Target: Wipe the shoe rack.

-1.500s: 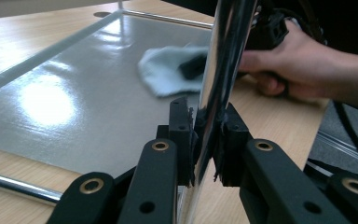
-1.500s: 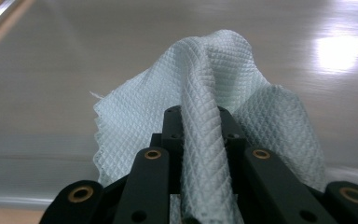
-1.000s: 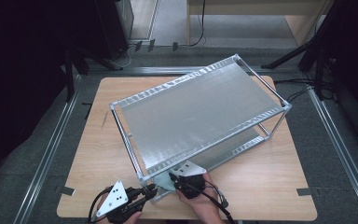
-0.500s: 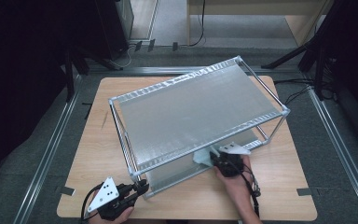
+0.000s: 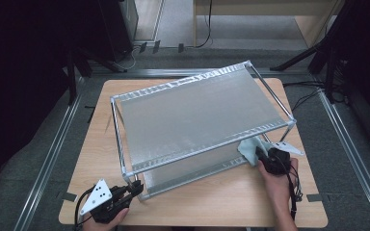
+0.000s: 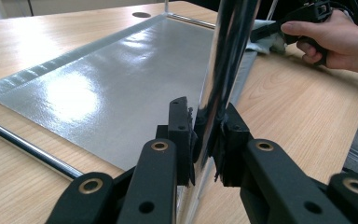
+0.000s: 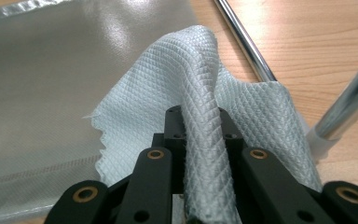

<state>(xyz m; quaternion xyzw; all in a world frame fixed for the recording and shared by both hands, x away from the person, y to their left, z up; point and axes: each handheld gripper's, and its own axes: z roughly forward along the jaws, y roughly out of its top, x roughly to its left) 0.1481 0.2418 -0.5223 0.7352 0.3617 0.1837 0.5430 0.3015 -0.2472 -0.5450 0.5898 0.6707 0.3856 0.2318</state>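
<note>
A two-tier chrome rack (image 5: 202,79) with silvery shelves stands on the wooden table (image 5: 221,197). My left gripper (image 5: 134,187) is at the rack's front-left corner, shut on the chrome leg (image 6: 219,70) just above the lower shelf (image 6: 112,88). My right gripper (image 5: 261,158) is at the front-right corner, shut on a pale quilted cloth (image 5: 248,148). In the right gripper view the cloth (image 7: 186,84) rises in a fold between the jaws of the right gripper (image 7: 200,122) and drapes onto the lower shelf (image 7: 42,70). In the left gripper view, the left gripper (image 6: 206,126) clamps the leg.
A chrome rail (image 7: 242,37) and a rack post (image 7: 349,107) lie close to the cloth. Bare table runs along the front edge (image 5: 207,207) between my two hands. Metal floor rails (image 5: 53,149) flank the table, and cables (image 5: 313,96) trail at the right.
My right gripper has carried the cloth from the rack's front middle to its front-right corner. The left gripper has stayed by the front-left leg.
</note>
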